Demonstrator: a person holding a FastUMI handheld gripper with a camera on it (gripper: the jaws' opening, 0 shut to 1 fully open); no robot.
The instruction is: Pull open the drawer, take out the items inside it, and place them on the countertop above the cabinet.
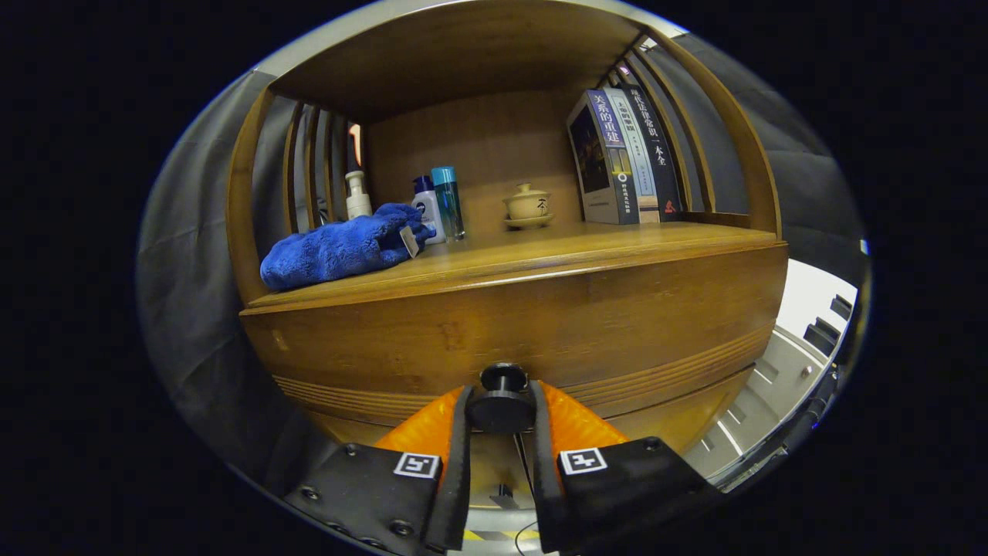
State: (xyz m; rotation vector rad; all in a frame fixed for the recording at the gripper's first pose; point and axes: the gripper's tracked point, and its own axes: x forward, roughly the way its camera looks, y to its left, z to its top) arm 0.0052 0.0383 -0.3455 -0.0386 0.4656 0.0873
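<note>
Tool (502,409) is clamping both fingers on the dark round knob (502,394) of the wooden drawer (540,324), sitting closed under the bench (556,251), which is carrying a blue cloth (340,249), bottles (436,202), a lidded cup (528,205) and books (625,158).

On the tabletop (540,259), the lidded cup (528,205) stands at the middle. Left of it stand two bottles (437,205), then the cloth (340,249) and a pump bottle (356,195); right of it stand books (624,158). Below, the tool (502,401) closes on the drawer knob (502,394).
</note>
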